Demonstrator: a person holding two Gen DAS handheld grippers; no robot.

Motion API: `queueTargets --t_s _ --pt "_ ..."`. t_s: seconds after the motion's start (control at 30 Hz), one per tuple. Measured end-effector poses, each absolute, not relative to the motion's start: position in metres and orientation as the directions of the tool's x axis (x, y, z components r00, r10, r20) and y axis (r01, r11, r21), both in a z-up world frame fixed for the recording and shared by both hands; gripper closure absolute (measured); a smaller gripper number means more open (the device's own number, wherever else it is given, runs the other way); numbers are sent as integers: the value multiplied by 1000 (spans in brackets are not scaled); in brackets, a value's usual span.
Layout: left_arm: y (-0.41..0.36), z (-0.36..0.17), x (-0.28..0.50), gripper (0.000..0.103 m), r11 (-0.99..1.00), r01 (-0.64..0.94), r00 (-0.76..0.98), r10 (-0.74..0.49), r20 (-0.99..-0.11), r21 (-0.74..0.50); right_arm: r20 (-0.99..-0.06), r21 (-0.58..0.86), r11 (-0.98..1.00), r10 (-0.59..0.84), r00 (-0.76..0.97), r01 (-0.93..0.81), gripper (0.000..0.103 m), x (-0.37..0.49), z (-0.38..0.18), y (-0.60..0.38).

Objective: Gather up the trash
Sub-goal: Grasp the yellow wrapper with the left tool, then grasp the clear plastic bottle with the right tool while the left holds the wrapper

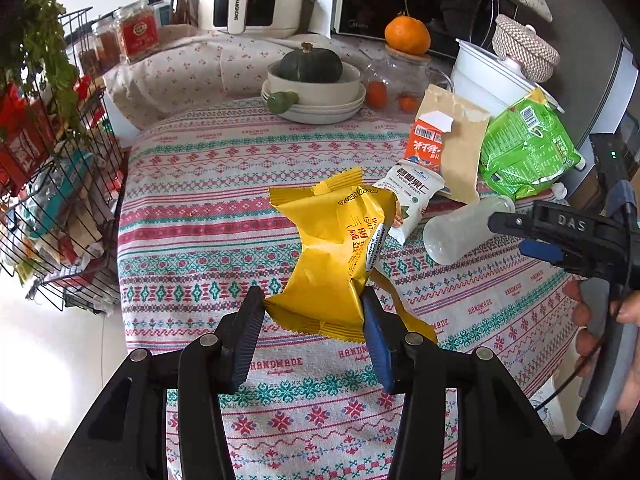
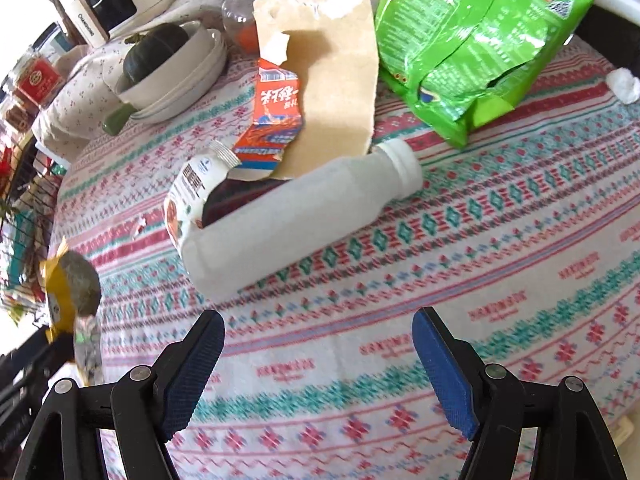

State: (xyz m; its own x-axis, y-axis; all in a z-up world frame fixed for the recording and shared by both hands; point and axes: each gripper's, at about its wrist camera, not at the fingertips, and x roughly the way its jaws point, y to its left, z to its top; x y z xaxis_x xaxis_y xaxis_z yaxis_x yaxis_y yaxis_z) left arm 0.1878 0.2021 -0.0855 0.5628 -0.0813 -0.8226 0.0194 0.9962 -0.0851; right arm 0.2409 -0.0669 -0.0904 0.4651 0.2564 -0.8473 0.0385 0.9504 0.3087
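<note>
Yellow wrapper [image 1: 340,248], crumpled, is pinched at its lower edge between the pads of the left gripper [image 1: 312,320] and held above the patterned tablecloth [image 1: 200,208] at frame centre. White plastic bottle [image 2: 296,216] lies on its side just beyond the right gripper [image 2: 320,344], whose fingers are spread wide, touching nothing. Behind the bottle: pecan packet [image 2: 188,196], torn orange carton [image 2: 276,120], brown paper bag [image 2: 336,92], green bag [image 2: 472,40] at upper right.

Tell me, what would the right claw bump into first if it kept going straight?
Probably the white bottle, lying on its side straight ahead of the open right claw. Only tablecloth shows between them.
</note>
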Motion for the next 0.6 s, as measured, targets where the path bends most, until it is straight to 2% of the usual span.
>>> queueTargets --t_s 0.27,0.6 --pt "212 -86 182 52 995 11 556 -89 -827 -100 -831 379 914 265 489 148 22 283 -103 -39" --pt "199 -85 183 52 992 35 552 -120 -825 -121 -874 373 894 247 419 250 20 303 -139 -37"
